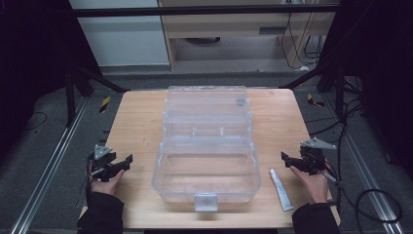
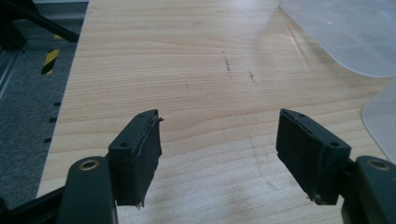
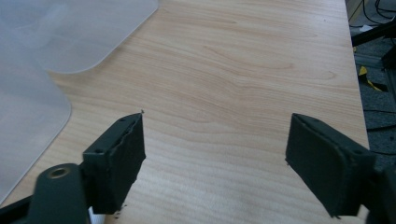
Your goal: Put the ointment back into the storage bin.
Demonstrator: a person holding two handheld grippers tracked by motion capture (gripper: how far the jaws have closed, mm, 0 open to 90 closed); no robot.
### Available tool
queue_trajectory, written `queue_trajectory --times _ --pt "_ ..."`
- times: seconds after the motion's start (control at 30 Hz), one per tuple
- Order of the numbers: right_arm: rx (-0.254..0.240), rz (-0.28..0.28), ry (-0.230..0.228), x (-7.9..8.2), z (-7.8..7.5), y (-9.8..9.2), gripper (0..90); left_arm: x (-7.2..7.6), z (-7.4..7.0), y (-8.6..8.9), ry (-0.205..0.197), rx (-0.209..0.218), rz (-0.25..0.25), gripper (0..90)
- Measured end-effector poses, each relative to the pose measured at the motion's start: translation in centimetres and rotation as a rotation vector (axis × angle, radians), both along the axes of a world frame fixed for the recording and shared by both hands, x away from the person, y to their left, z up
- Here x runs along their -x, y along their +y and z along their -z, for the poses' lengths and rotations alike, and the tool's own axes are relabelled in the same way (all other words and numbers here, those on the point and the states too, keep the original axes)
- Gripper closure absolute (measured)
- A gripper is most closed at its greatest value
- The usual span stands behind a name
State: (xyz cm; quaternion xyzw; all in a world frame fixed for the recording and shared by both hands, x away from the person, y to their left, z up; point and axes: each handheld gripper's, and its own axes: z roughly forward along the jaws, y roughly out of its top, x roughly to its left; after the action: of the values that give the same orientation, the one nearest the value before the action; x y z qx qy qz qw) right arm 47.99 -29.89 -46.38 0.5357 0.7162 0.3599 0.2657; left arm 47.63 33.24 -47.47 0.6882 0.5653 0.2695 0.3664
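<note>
A clear plastic box [image 1: 206, 168] with its lid [image 1: 207, 105] swung open toward the back sits in the middle of the wooden table [image 1: 139, 122]. Its frosted corners show in the left gripper view [image 2: 355, 37] and the right gripper view [image 3: 56, 42]. A small white tube [image 1: 281, 189] lies on the table right of the box, just inside my right hand. My left gripper [image 1: 125, 163] rests at the table's left edge, open with only bare wood between its pads [image 2: 140, 154]. My right gripper [image 1: 287, 161] rests at the right edge, open and empty [image 3: 215, 158].
Black frame legs [image 1: 92, 78] and trailing cables [image 1: 370, 204] surround the table on the grey floor. A metal rail [image 1: 48, 165] runs along the left side. Bare wood lies on both sides of the box.
</note>
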Motion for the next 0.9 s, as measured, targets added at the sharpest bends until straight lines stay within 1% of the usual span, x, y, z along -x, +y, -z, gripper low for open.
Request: queue_trajectory --times 0.07,0.1,0.2,0.23,0.27,0.33,0.37,0.5,0.67,0.7,0.77,0.9 --pt "-0.003 -0.001 0.007 0.2 -0.2 0.1 21.8 0.0 0.0 -0.1 0.003 -0.002 0.004 30.6" --pt "-0.003 -0.014 0.018 0.4 -0.5 0.2 23.3 0.0 0.0 -0.1 0.006 -0.002 0.009 30.6" --pt "0.003 -0.023 0.025 0.5 -0.8 0.4 23.7 0.1 0.0 -0.1 0.005 0.0 0.012 30.6" --pt "0.008 -0.035 0.031 0.7 -1.3 0.7 24.6 0.2 0.0 -0.1 0.003 0.002 0.021 30.7" --pt "0.018 -0.042 0.029 0.8 -1.5 0.7 24.9 0.1 0.0 -0.1 0.005 0.001 0.024 30.8" --pt "0.044 -0.038 0.046 0.9 -2.0 0.9 28.0 0.1 0.1 -0.2 0.013 0.002 0.027 30.9" --pt "0.054 -0.039 0.043 1.0 -2.2 0.9 29.7 0.1 0.1 -0.2 0.016 0.002 0.031 31.0" --pt "0.061 -0.058 0.081 1.3 -2.8 1.0 30.0 0.1 0.1 -0.4 0.019 0.0 0.037 32.2" --pt "0.068 -0.083 0.114 1.4 -3.7 1.3 30.3 0.0 0.1 -0.5 0.023 0.0 0.038 32.6" --pt "0.06 -0.084 0.126 1.5 -4.0 1.4 30.3 0.0 0.2 -0.6 0.027 -0.004 0.041 32.6" --pt "0.058 -0.09 0.132 1.6 -4.5 1.5 30.5 0.0 0.2 -0.6 0.027 -0.006 0.043 32.6" --pt "0.068 -0.111 0.17 1.7 -5.5 2.0 30.7 0.0 0.2 -0.6 0.028 -0.005 0.045 32.6"
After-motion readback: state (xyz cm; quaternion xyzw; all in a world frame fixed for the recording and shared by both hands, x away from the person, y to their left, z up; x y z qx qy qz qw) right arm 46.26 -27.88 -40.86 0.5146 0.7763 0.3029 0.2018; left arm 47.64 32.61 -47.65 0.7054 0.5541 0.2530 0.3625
